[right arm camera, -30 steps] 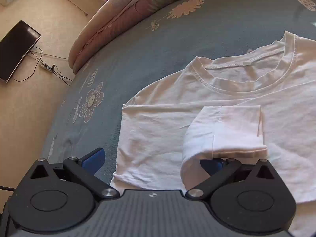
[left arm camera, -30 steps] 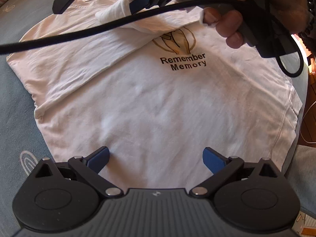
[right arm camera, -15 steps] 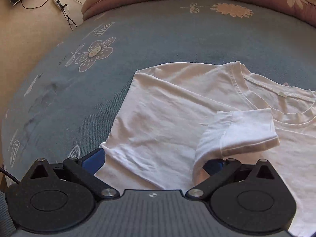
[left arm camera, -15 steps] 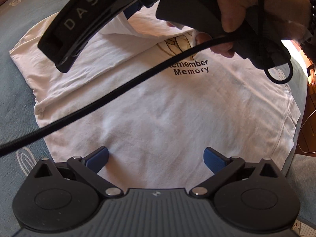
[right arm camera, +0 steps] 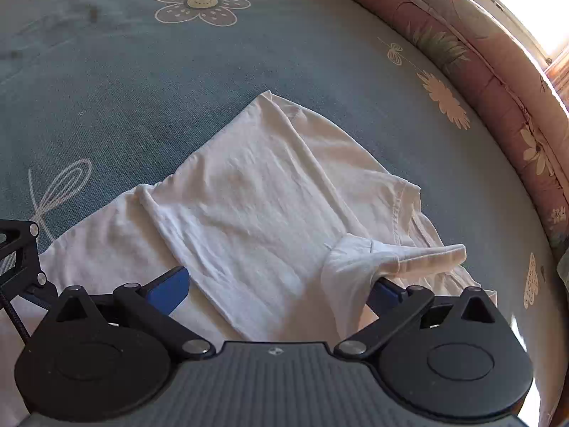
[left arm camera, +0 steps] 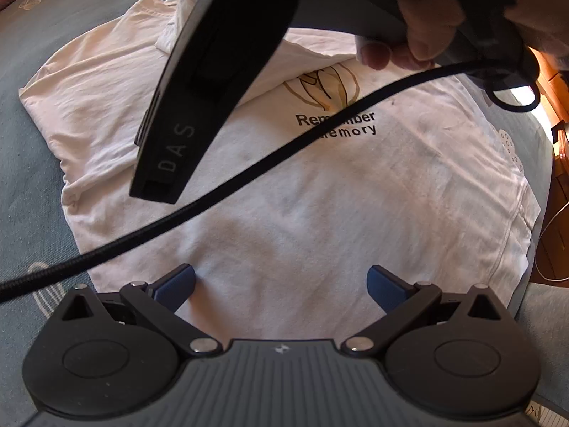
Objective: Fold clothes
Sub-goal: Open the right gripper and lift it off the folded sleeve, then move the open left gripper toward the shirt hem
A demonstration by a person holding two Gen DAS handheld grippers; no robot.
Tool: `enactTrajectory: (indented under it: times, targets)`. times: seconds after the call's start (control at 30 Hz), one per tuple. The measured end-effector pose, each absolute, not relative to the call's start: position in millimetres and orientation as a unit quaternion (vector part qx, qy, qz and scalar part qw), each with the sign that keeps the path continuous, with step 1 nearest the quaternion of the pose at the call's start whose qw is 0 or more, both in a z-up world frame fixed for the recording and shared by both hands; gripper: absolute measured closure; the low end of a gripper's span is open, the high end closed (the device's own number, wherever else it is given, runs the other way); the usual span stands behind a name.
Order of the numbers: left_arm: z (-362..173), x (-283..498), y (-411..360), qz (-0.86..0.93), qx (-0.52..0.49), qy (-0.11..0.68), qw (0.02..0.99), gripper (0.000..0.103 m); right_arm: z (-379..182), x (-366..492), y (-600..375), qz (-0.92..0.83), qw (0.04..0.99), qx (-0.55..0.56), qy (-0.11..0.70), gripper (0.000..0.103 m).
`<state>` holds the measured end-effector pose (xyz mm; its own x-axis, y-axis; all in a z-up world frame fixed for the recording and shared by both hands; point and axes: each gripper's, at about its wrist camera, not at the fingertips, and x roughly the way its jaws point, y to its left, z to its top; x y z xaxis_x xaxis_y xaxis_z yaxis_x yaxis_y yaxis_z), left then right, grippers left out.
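A white T-shirt (left arm camera: 320, 206) printed "Remember Memory" lies flat on a blue bedspread (left arm camera: 32, 185). My left gripper (left arm camera: 281, 284) is open and hovers over the shirt's lower hem, holding nothing. In the left wrist view, the black housing (left arm camera: 213, 71) of the right tool crosses above the shirt's upper left, held by a hand (left arm camera: 426, 17); its fingertips are hidden there. In the right wrist view, my right gripper (right arm camera: 277, 290) is open over the shirt (right arm camera: 256, 220). The folded-in sleeve (right arm camera: 398, 256) drapes across its right finger (right arm camera: 386, 291).
A black cable (left arm camera: 249, 174) sags diagonally across the left wrist view above the shirt. A pink floral cushion edge (right arm camera: 498, 71) borders the bedspread (right arm camera: 177, 71) on the right. Part of the left tool's linkage (right arm camera: 25, 249) shows at the left edge.
The right tool has swung nearer the left camera, over the shirt's upper left, and turned toward the cushion. The sleeve still hangs on its right finger. The left gripper has barely moved.
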<state>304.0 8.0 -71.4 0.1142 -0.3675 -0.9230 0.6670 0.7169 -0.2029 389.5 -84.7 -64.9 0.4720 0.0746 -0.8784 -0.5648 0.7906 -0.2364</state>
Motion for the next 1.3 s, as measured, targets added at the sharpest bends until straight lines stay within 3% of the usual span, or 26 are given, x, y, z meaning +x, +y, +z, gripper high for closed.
enactTrajectory:
  times: [0.27, 0.4, 0.53, 0.93, 1.3]
  targets:
    - [-72.8, 301.6, 5.0, -0.349, 0.133, 0.563, 0.738, 0.001, -50.1, 401.1, -118.7, 0.224, 0.841, -0.047, 0.49, 0.0]
    - [-73.9, 299.9, 3.8, -0.346, 0.135, 0.563, 0.738, 0.001, -49.9, 392.1, -89.7, 0.239, 0.837, -0.168, 0.463, 0.0]
    - [-74.4, 299.7, 4.6, -0.347, 0.133, 0.563, 0.739, 0.001, -54.5, 385.0, -74.8, 0.259, 0.82, -0.218, 0.461, 0.0]
    - [-79.2, 290.8, -1.8, -0.341, 0.154, 0.557, 0.741, 0.001, -42.4, 390.5, -144.7, 0.2, 0.855, -0.053, 0.476, 0.0]
    - [-83.8, 256.9, -68.2, -0.399, 0.323, 0.501, 0.697, 0.001, -23.8, 373.9, -291.7, 0.083, 0.878, 0.205, 0.424, 0.0]
